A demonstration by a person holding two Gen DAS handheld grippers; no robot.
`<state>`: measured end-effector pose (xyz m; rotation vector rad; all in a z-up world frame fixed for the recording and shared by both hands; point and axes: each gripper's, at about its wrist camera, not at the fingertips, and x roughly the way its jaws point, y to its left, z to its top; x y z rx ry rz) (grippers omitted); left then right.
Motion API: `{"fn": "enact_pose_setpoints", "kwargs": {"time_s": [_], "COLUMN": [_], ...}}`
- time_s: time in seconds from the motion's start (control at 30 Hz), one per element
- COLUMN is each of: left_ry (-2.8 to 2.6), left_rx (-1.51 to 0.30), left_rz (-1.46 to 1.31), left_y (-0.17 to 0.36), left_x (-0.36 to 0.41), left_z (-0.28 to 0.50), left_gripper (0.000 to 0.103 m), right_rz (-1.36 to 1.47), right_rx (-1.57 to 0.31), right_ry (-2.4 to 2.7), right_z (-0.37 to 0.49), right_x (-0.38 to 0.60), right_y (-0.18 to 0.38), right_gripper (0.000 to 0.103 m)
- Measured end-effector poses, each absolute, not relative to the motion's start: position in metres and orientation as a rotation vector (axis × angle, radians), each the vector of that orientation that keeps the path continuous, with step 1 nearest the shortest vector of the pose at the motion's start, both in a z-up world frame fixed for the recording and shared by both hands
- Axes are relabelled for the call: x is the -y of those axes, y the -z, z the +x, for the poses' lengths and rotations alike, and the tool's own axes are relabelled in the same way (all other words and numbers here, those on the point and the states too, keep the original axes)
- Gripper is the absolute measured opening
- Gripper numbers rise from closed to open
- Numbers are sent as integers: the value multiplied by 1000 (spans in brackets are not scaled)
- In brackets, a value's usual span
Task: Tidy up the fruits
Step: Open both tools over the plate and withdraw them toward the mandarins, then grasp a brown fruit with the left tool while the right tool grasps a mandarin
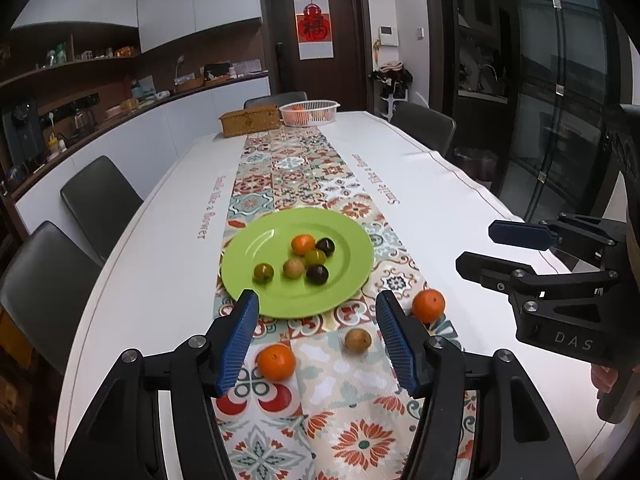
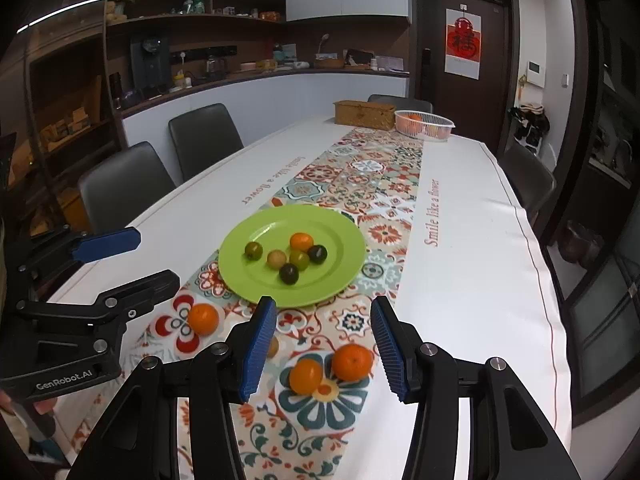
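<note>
I hold my left tool (image 1: 316, 336) and right tool (image 2: 323, 342) side by side above the near end of the desk (image 1: 440, 184), both angled down toward a green plate (image 1: 344, 236) that lies just ahead of their tips on the patterned runner (image 1: 280, 176). The plate seems to be the gathering point: six small fruits already cluster at its centre, one little orange (image 1: 303, 243) among dark and green ones.

Loose fruit waits on the runner, short of the plate. Under my left tool sit a mandarin (image 1: 276, 361) and a small brown fruit (image 1: 357, 339), with another mandarin (image 1: 428, 305) just outside its right finger. Two mandarins (image 2: 352, 361) lie touching between and below my right tool's fingers.

Both tools stand partly apart, blue pads clear of everything, holding nothing and touching nothing. I judge the sorting about half done.

At the desk's far end, well ahead of both tools, stand a white basket (image 1: 309, 112) and a woven box (image 1: 249, 121).
</note>
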<state>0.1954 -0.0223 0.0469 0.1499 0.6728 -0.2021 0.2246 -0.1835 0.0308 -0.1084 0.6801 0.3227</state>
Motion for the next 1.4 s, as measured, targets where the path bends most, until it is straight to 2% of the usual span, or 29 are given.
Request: {"fn": "enact_pose_setpoints", "kwargs": {"time_s": [0.77, 1.4], "left_ry": [250, 290], "left_rx": [-843, -965], "left_rz": [170, 236], "left_y": [24, 71], "left_x": [39, 55], "left_z": [220, 254], "left_gripper": [60, 60], "right_rz": [-120, -307], "right_rx": [-834, -967], "right_ry": [-293, -384], "right_z": [243, 268], "right_x": [203, 197], "right_y": [32, 77], "right_gripper": [50, 50]}}
